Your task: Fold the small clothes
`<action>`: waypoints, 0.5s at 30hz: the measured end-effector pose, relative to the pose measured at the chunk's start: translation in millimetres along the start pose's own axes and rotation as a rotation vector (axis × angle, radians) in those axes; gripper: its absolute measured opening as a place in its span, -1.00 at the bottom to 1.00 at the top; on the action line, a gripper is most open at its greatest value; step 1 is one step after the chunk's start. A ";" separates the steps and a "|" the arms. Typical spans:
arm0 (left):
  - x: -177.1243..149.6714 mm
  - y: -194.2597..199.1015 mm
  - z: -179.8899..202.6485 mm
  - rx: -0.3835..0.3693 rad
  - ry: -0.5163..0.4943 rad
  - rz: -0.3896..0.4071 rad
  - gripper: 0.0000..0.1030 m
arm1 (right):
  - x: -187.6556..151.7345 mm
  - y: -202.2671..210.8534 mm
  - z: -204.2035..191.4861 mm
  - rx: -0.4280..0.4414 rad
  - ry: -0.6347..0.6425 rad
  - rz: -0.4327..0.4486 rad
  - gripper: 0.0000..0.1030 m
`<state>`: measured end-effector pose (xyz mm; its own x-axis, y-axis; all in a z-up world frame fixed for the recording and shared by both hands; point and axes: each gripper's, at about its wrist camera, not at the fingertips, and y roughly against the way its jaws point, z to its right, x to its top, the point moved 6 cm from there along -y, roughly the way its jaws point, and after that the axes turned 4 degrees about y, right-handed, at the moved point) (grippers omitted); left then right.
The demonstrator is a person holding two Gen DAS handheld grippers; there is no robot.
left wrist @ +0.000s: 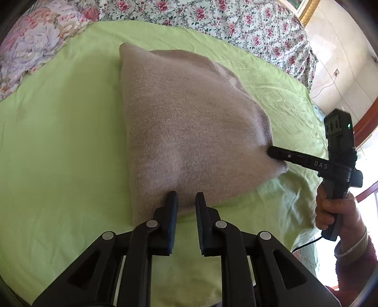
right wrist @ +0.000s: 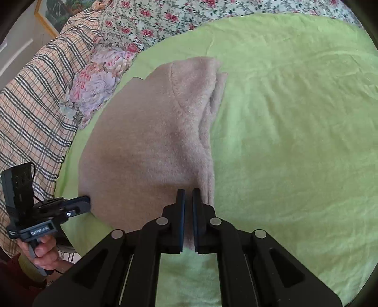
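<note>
A fuzzy beige garment lies folded on a light green sheet; it also shows in the right wrist view. My left gripper has its fingers a little apart at the garment's near edge, with cloth between them. My right gripper is shut on the garment's near corner. In the left wrist view the right gripper pinches the garment's right corner. In the right wrist view the left gripper touches the garment's left corner.
Floral bedding lies beyond the green sheet. A floral pillow and a plaid blanket lie to the left. A wall and a cable are at the far right.
</note>
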<state>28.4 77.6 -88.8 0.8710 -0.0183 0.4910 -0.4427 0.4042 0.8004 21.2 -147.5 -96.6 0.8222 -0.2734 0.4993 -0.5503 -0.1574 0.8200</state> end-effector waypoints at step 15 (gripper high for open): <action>10.3 51.1 -24.7 0.070 0.082 0.095 -0.02 | 1.2 47.2 -18.1 -0.046 -0.005 0.074 -0.14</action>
<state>20.0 120.7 -51.3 0.8379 0.0930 0.5378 -0.5349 0.3355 0.7754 -1.2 -138.1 -52.2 0.7785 -0.2880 0.5577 -0.6023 -0.0926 0.7929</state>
